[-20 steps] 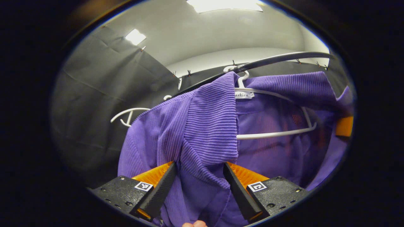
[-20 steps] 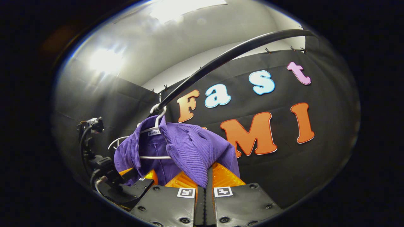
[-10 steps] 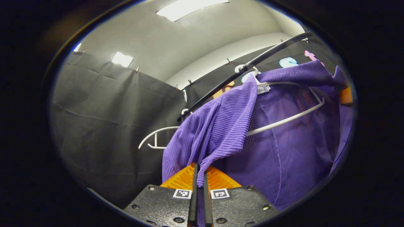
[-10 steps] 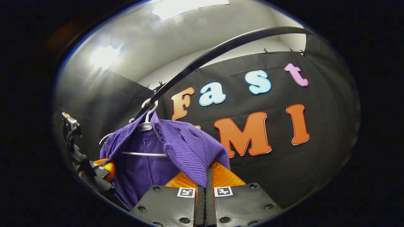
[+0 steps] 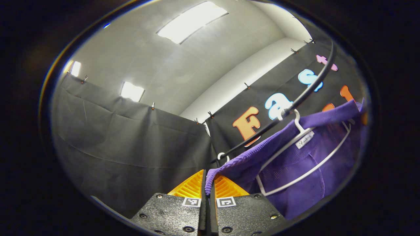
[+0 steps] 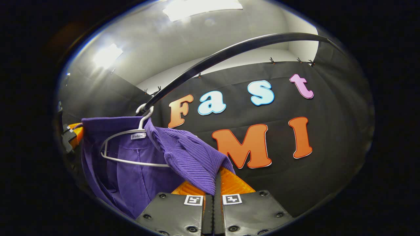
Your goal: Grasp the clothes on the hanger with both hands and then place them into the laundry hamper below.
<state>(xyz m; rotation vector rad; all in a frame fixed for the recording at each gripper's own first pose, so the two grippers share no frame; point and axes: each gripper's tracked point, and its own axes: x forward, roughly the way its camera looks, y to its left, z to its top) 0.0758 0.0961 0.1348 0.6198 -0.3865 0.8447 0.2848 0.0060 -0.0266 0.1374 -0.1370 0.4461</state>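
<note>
Up front in the left gripper view, the left gripper (image 5: 207, 183) is seen w/ its two black fingers pressed together, and a ribbed edge of the purple garment (image 5: 295, 164) is pinched between them at the tips. From that pinch the fabric is drawn up and to the right, stretched toward the white hanger (image 5: 295, 154), over which the rest of the garment is draped. The hanger's hook is caught on the black rail (image 5: 315, 85), which is curved across the upper right of the view. A small white label is seen on the hanger just under the hook. A second white hook is seen on the rail, farther along, near the fingertips.

In the right gripper view, the right gripper (image 6: 216, 180) is likewise shown closed, fingers tight together, w/ a fold of the purple garment (image 6: 193, 160) clamped at the tips. The fabric is pulled up and left from there to the hanger (image 6: 128, 147), which is hung on the rail (image 6: 229, 52) by its hook. The garment's body is left hanging below the hanger bar, toward the lower left. At the far left edge of this view, the orange and black of the other gripper (image 6: 73, 134) is visible, touching the garment's other side; its finger state can't be told from here.
</note>
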